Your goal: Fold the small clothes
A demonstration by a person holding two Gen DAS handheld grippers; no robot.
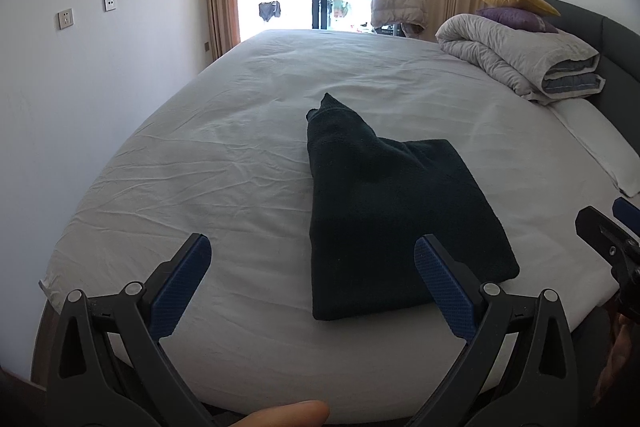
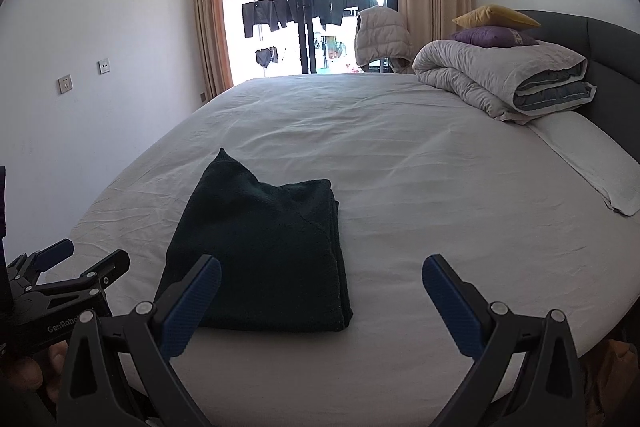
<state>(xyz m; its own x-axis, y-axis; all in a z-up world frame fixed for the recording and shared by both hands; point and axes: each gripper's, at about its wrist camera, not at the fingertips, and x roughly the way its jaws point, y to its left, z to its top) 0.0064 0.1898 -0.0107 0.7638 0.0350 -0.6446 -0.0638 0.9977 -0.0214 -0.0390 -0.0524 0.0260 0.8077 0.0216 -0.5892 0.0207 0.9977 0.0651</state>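
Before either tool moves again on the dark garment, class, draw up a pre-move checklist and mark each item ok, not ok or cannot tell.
1. Left tool open and empty: ok.
2. Right tool open and empty: ok.
3. Dark garment lies flat on the bed sheet, free of both tools: ok.
4. Fold finished: not ok, a narrow part sticks out past the far edge of the folded block.
5. Sheet around the garment free of other things: ok; the rolled duvet lies far off by the headboard.
6. Layers underneath lie even: cannot tell.
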